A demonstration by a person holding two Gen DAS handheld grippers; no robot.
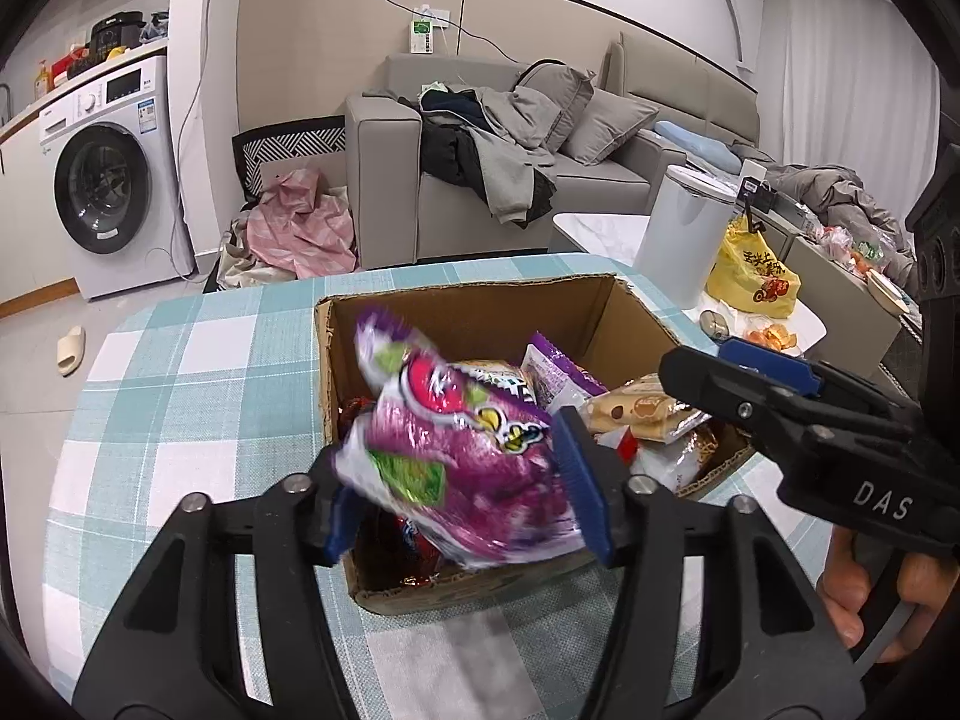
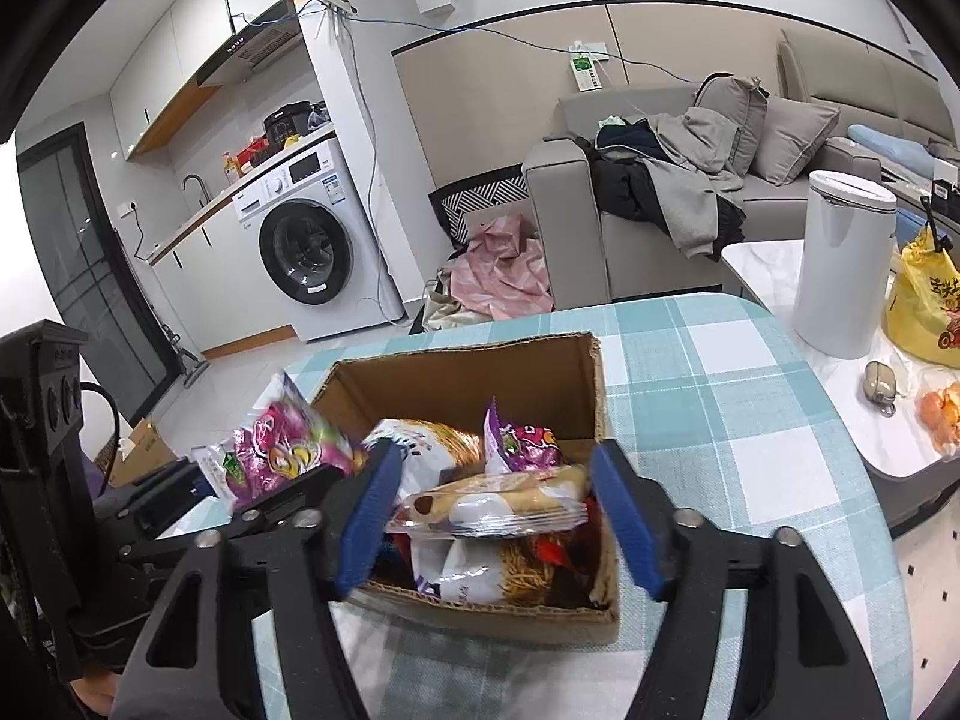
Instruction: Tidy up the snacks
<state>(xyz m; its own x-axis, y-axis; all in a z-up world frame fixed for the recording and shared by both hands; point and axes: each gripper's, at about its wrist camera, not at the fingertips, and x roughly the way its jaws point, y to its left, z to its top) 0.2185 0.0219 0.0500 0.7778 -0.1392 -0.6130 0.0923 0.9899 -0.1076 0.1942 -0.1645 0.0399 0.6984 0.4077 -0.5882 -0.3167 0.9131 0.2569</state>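
An open cardboard box (image 1: 468,300) (image 2: 468,378) holding several snack packets stands on the checked tablecloth. A blurred purple snack bag (image 1: 462,456) (image 2: 282,450) hangs over the box's near left corner. It is between the blue pads of my left gripper (image 1: 462,504), which stand apart and do not clamp it. My right gripper (image 2: 498,516) is open over the box's near side. A beige biscuit packet (image 2: 498,498) (image 1: 642,414) lies between its pads on top of the pile, with a gap on each side. The right gripper (image 1: 720,372) also reaches in from the right in the left wrist view.
The table's teal checked cloth (image 1: 198,396) (image 2: 720,420) surrounds the box. To the right is a white side table (image 2: 864,438) with a white bin (image 2: 840,264), a yellow bag (image 2: 924,300) and oranges. A grey sofa (image 1: 480,180) and a washing machine (image 1: 108,180) stand beyond.
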